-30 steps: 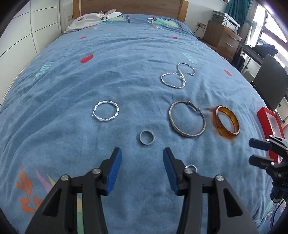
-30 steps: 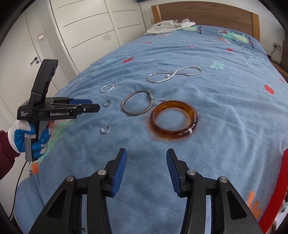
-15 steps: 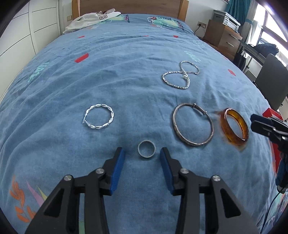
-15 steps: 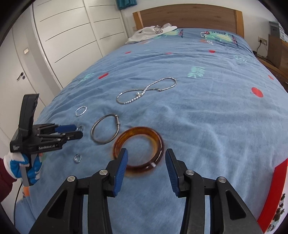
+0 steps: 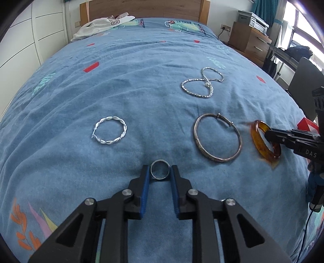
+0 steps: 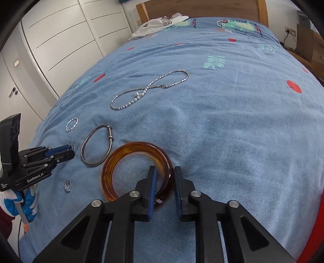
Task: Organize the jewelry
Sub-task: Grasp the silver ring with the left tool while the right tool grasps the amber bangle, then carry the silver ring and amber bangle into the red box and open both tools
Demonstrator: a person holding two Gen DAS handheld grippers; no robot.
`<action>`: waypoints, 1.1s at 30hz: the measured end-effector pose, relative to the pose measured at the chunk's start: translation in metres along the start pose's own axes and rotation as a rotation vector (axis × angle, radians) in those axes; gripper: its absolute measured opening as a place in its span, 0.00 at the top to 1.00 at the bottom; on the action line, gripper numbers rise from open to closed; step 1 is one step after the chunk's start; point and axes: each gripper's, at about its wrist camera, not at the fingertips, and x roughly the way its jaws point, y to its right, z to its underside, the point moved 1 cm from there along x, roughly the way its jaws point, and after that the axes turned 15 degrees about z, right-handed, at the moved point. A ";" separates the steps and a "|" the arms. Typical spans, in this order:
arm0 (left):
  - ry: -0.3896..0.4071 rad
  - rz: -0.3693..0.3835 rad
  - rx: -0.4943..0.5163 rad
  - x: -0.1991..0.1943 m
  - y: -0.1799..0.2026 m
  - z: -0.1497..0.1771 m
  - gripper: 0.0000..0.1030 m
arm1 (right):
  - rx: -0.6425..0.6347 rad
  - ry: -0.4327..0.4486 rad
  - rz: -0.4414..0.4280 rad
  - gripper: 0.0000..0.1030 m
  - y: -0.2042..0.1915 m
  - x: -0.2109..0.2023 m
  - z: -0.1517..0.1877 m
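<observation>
Blue pads, left gripper (image 5: 160,174): closed in on the plain silver band ring (image 5: 160,169); both pads touch its sides, ring lying flat on the blue bedspread (image 5: 141,85).
Blue pads, right gripper (image 6: 164,178): one finger inside the translucent amber bangle (image 6: 137,172), one outside; its near-right rim sits between the pads, gripped; bangle on the cover.
Silver clasp bangle (image 5: 217,137): flat, between ring and amber bangle, touching neither.
Twisted silver hoop (image 5: 110,130): left of the clasp bangle, well apart.
Beaded silver chain (image 5: 202,84): figure-eight loop, farther up the bed.
Small silver ring (image 6: 67,185): right wrist view only, just beside the left gripper.
Red box (image 5: 306,126): edge visible at right bed margin.
White garment (image 5: 101,22): by the wooden headboard (image 5: 141,8).
</observation>
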 end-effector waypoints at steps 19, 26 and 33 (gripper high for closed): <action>0.047 -0.013 -0.020 -0.073 0.021 0.026 0.82 | 0.048 0.079 0.023 0.89 0.013 -0.076 0.020; 0.077 -0.011 0.009 -0.116 0.049 0.040 0.82 | 0.073 0.114 0.062 0.89 0.030 -0.132 0.041; 0.108 0.013 0.032 -0.148 0.085 0.052 0.82 | 0.117 0.160 0.121 0.89 0.061 -0.195 0.069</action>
